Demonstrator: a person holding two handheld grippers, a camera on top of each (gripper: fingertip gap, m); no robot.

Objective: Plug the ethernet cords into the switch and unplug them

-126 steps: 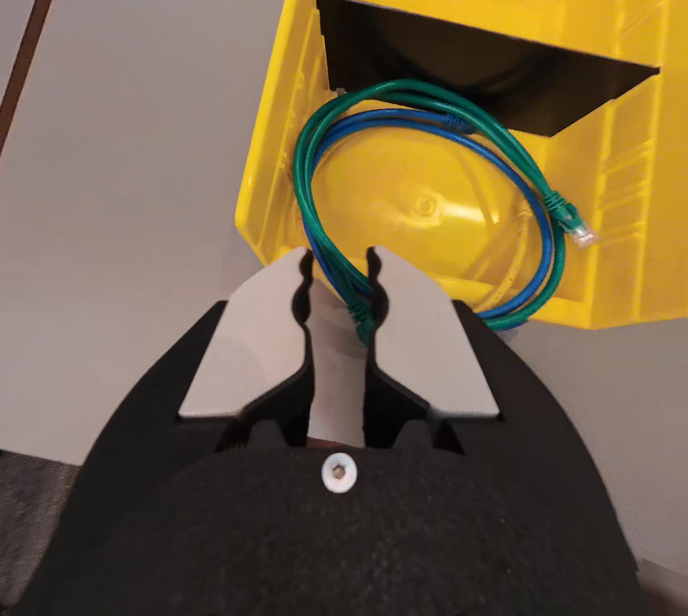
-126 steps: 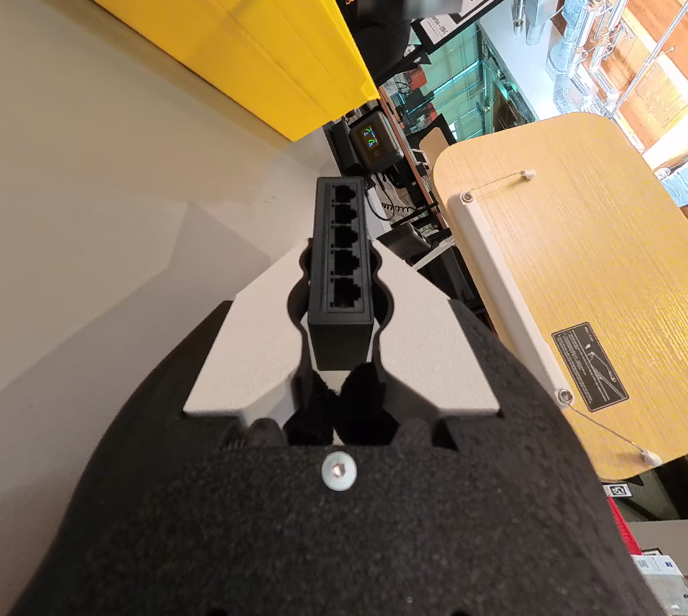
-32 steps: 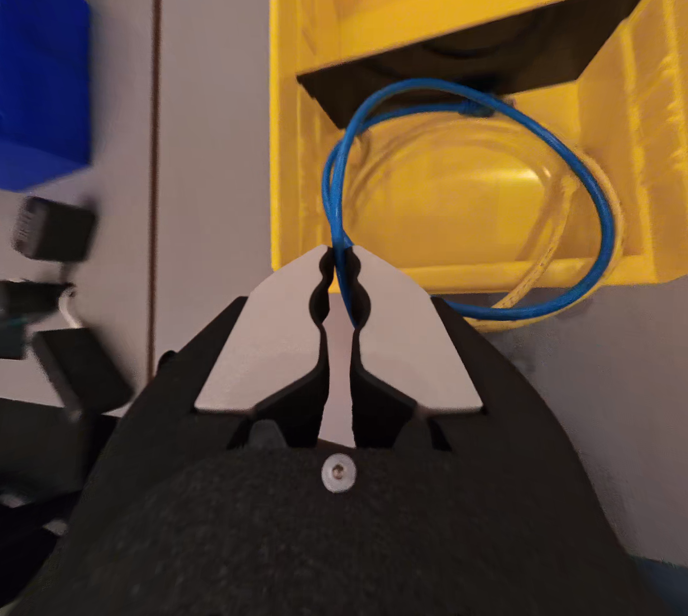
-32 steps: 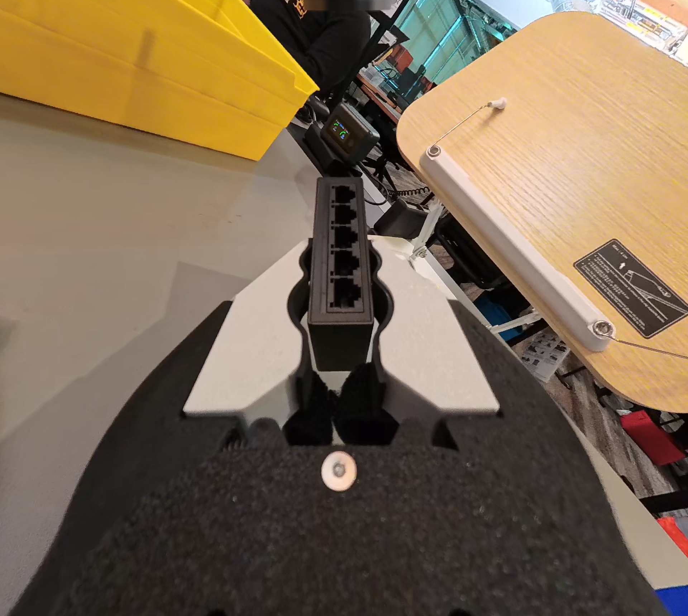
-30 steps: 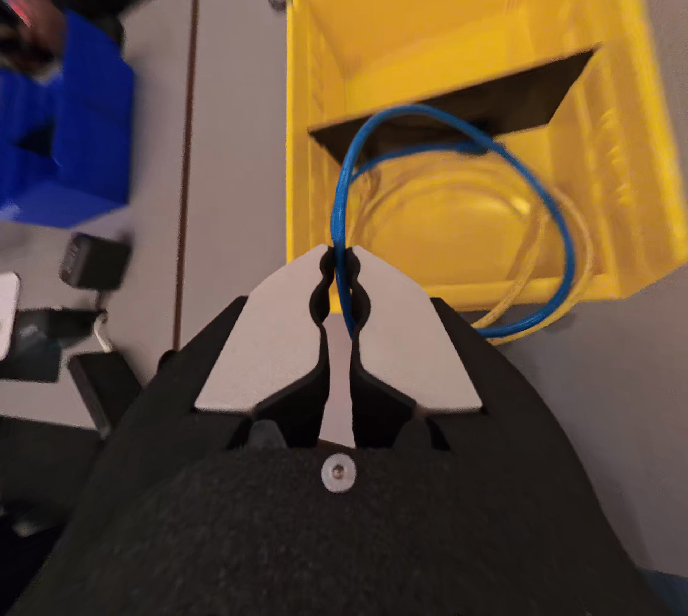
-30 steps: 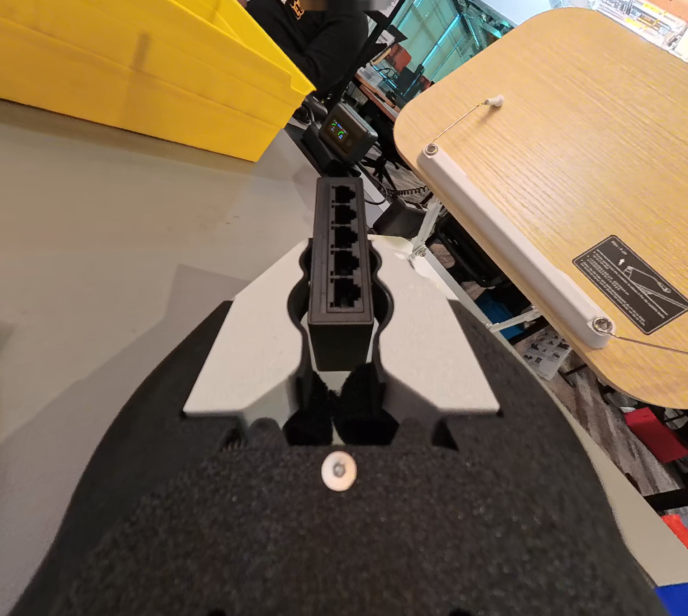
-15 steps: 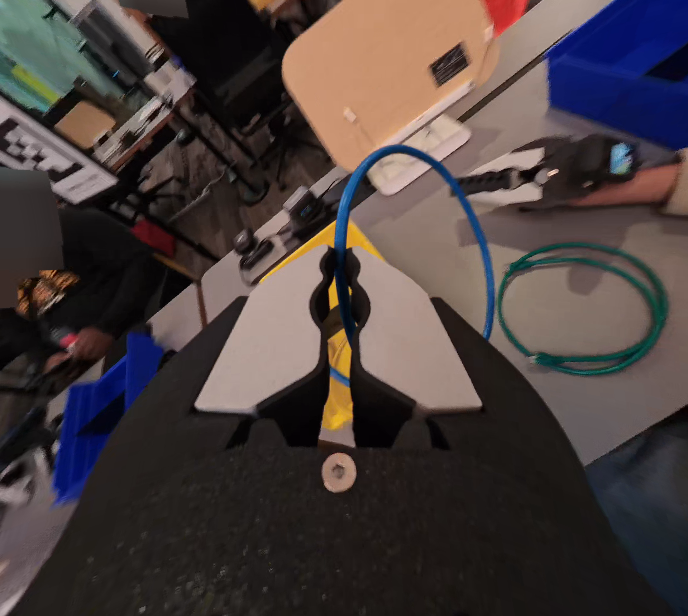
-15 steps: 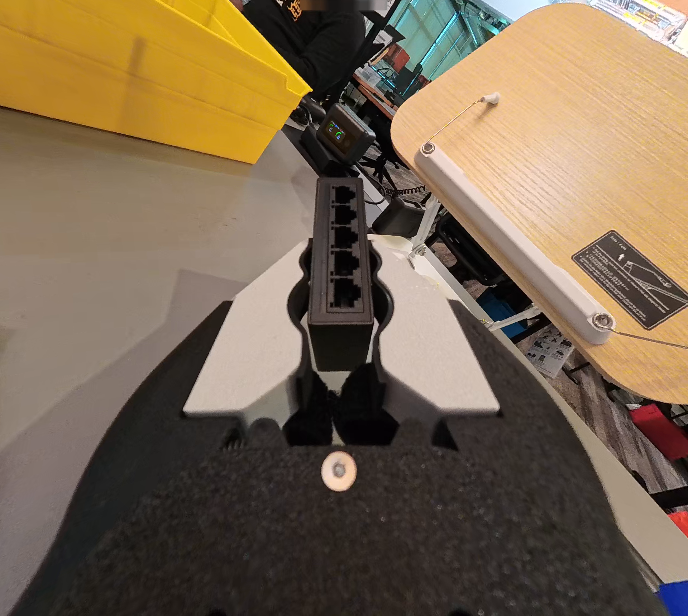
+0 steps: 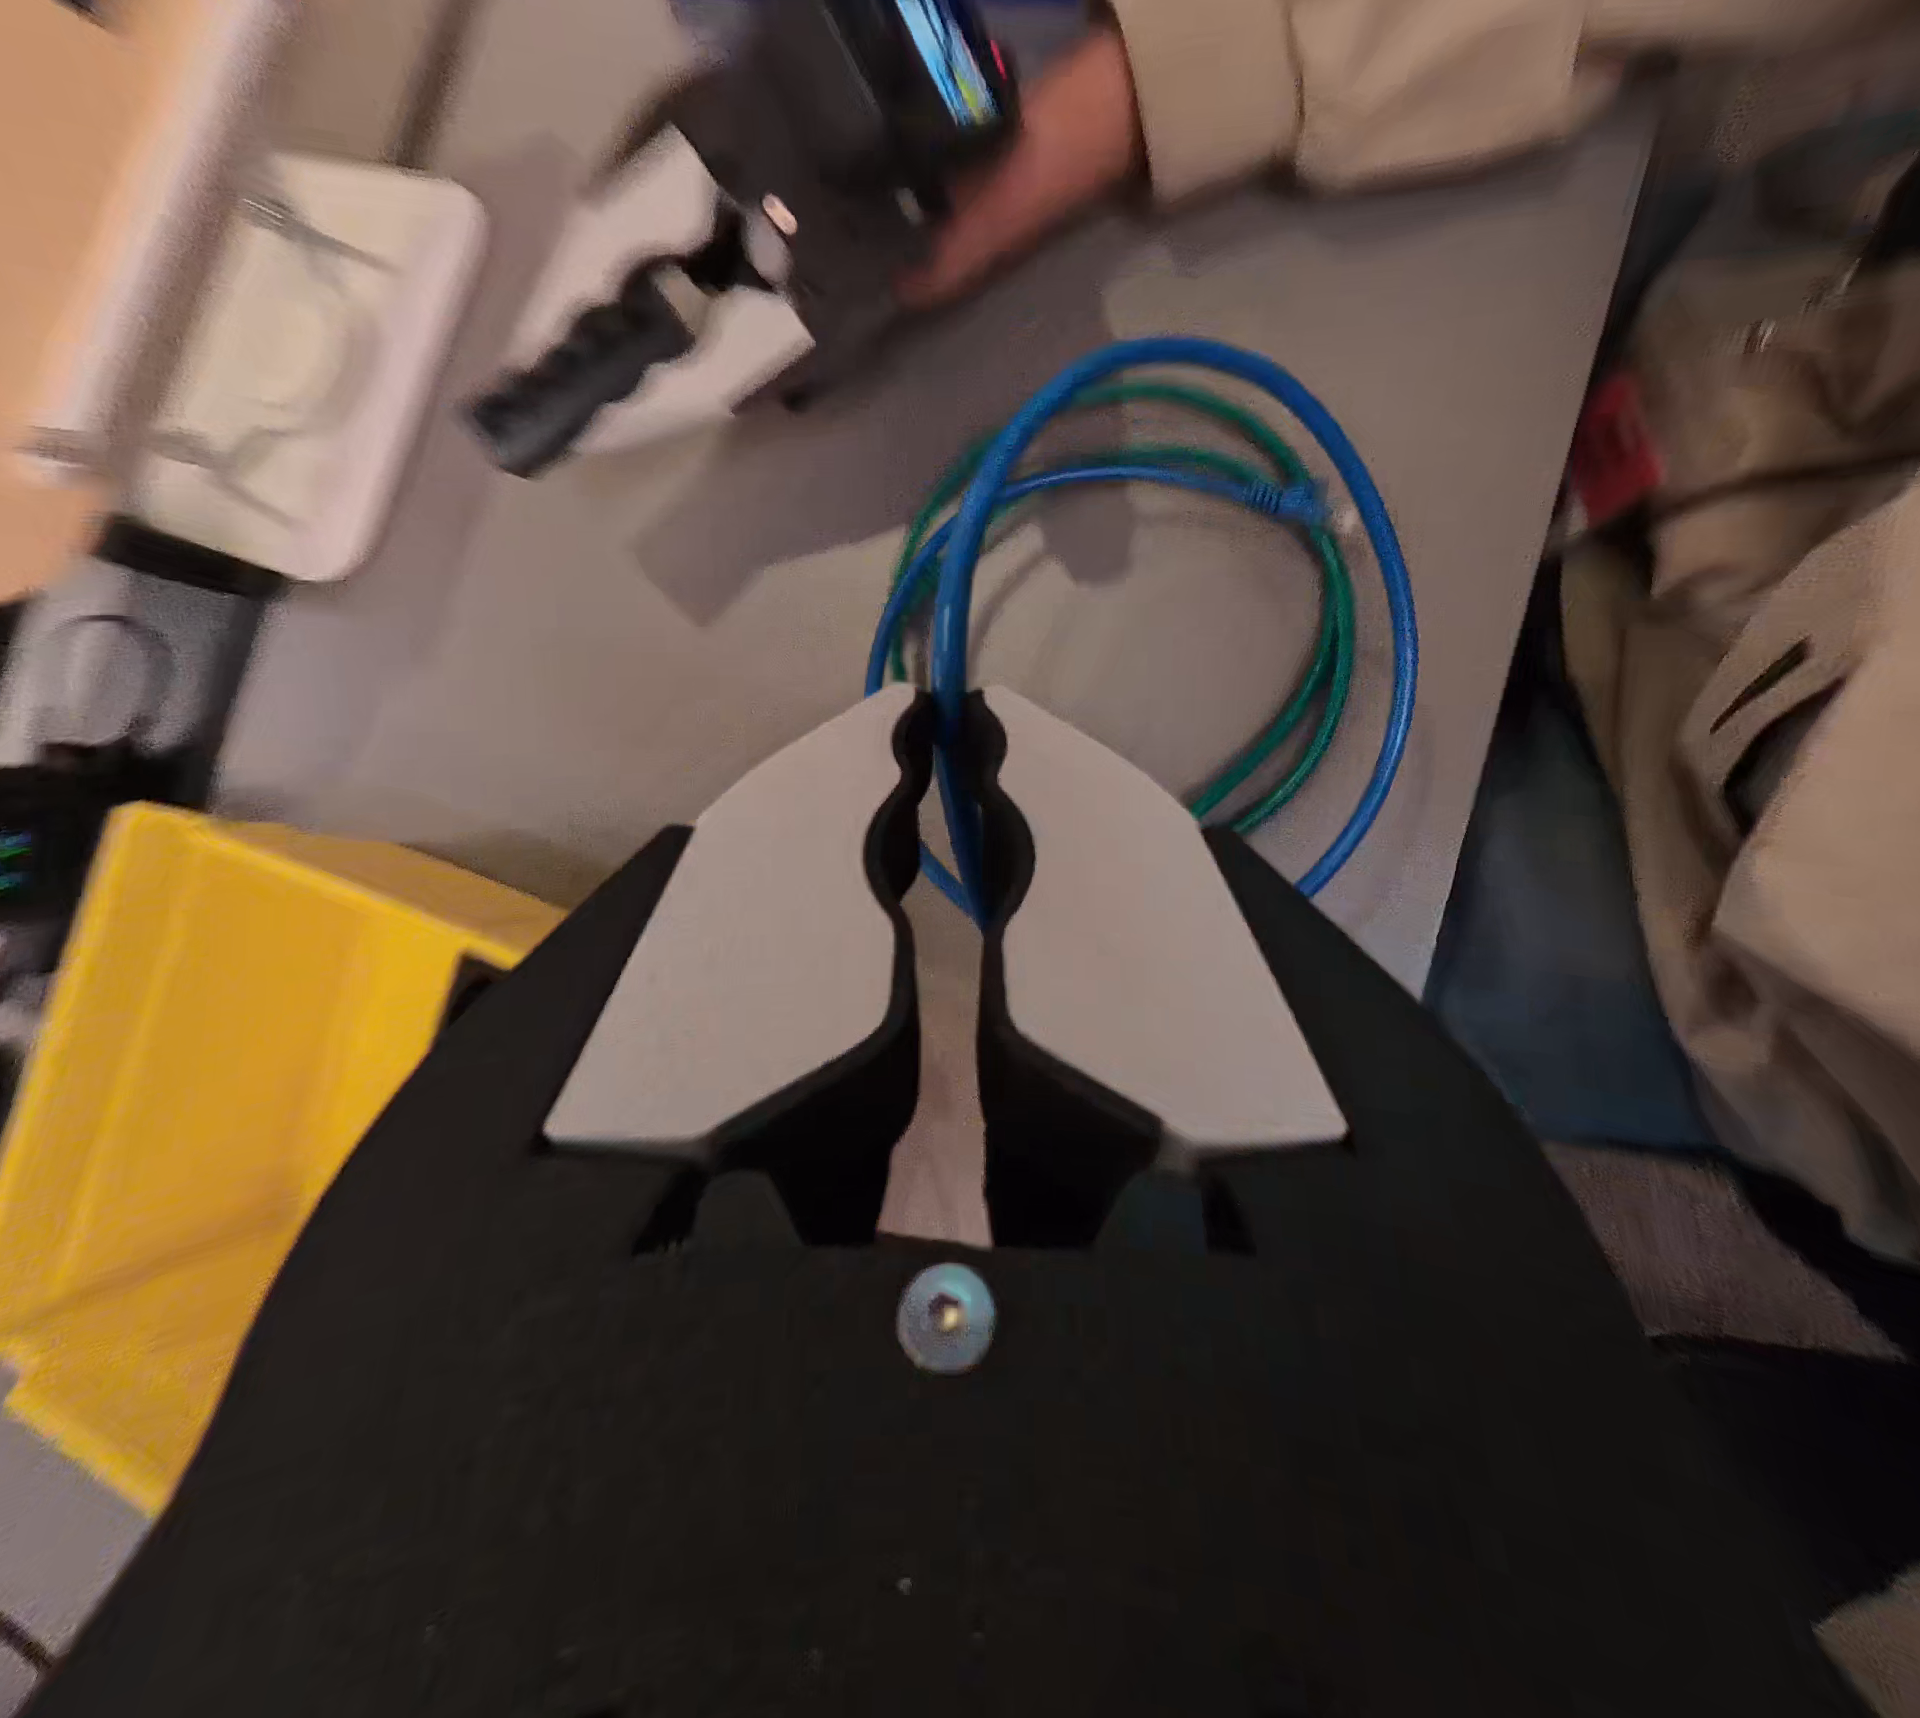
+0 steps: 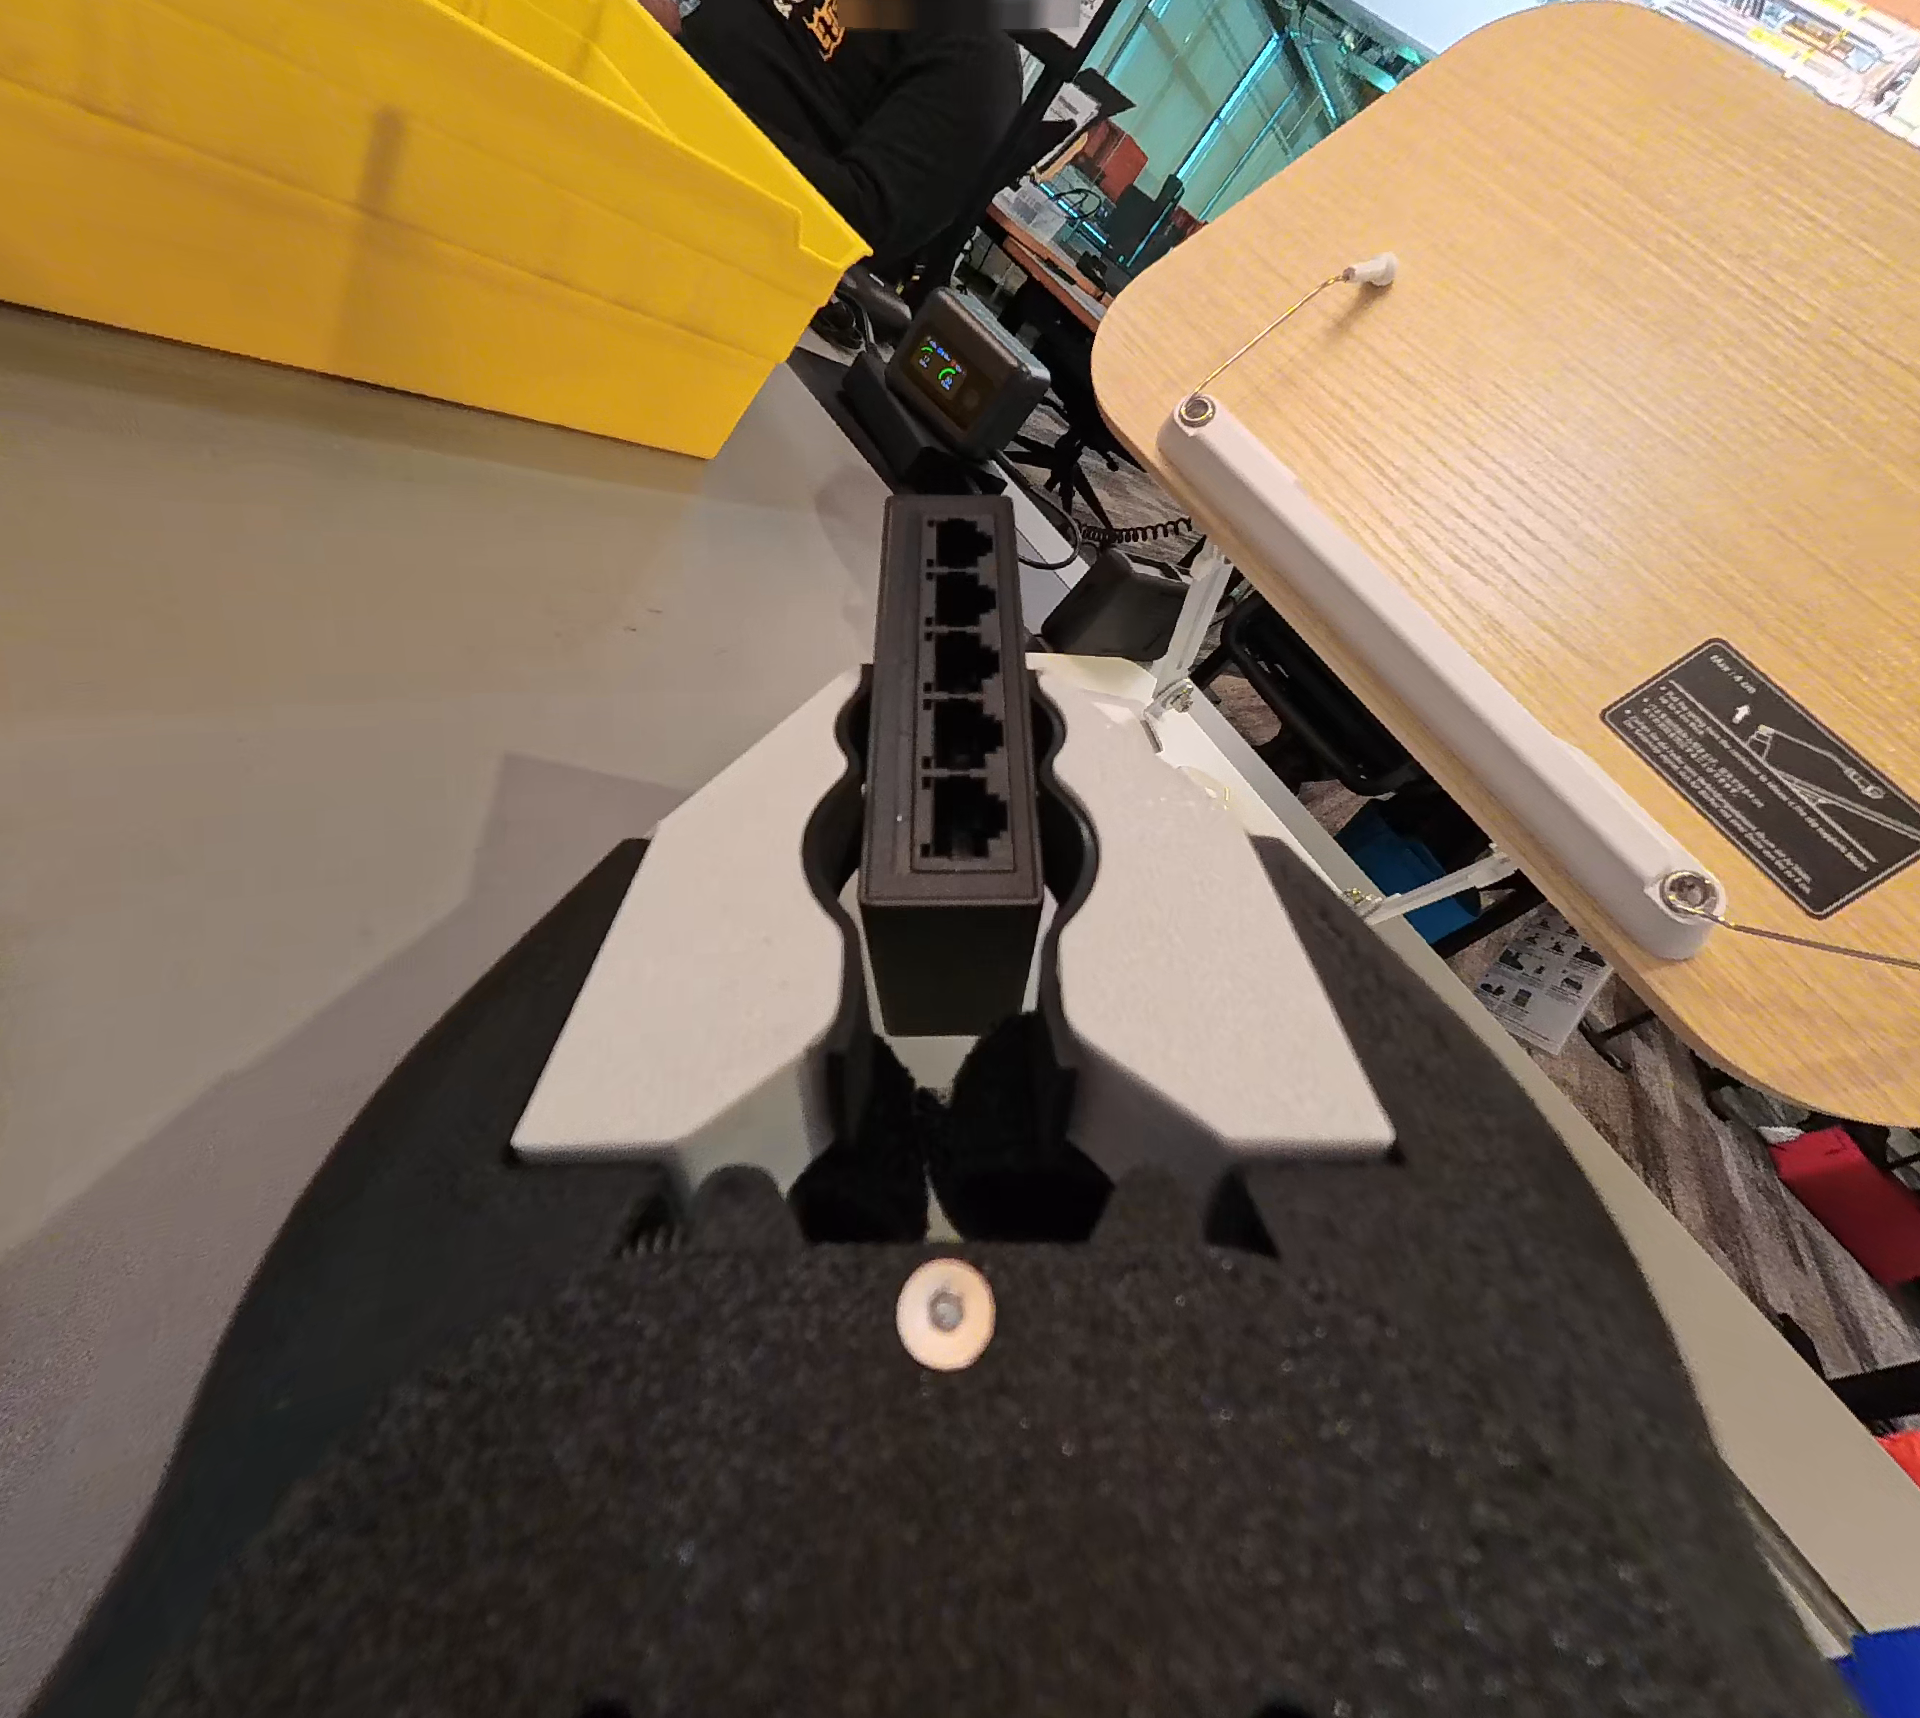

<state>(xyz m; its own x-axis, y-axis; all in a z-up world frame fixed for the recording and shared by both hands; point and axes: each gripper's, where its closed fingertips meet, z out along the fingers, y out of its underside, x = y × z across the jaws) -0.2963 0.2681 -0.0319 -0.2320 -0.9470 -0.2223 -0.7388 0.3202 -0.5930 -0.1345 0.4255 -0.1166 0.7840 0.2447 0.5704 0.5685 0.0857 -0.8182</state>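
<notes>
- Your left gripper (image 9: 948, 712) has its fingers (image 9: 769, 930) pinched nearly together on the blue cord (image 9: 1387, 629), gripped along the run of cable and not at the plug; the blue plug (image 9: 1288, 496) hangs free right of centre in the left wrist view, so it may swing and miss a port
- The blue loop hangs over the green cord (image 9: 1335, 629) coiled on the table (image 9: 520, 629) in mid frame; lift carelessly and the two could tangle or drag together
- Your right gripper (image 10: 948, 712) has its fingers (image 10: 717, 920) clamped on the sides of the black switch (image 10: 951, 733), ports facing up at the centre of the right wrist view, all five empty
- The switch sticks well out past the fingertips, so pushing a plug into a far port may lever it round in the grip
- The left wrist view is smeared, so I think, not certain, that the switch (image 9: 592, 390) shows there at upper left; aiming from this view risks a bad approach
- The yellow bin (image 9: 208, 1097) sits at lower left, close under your left gripper; a low sweep could knock it
</notes>
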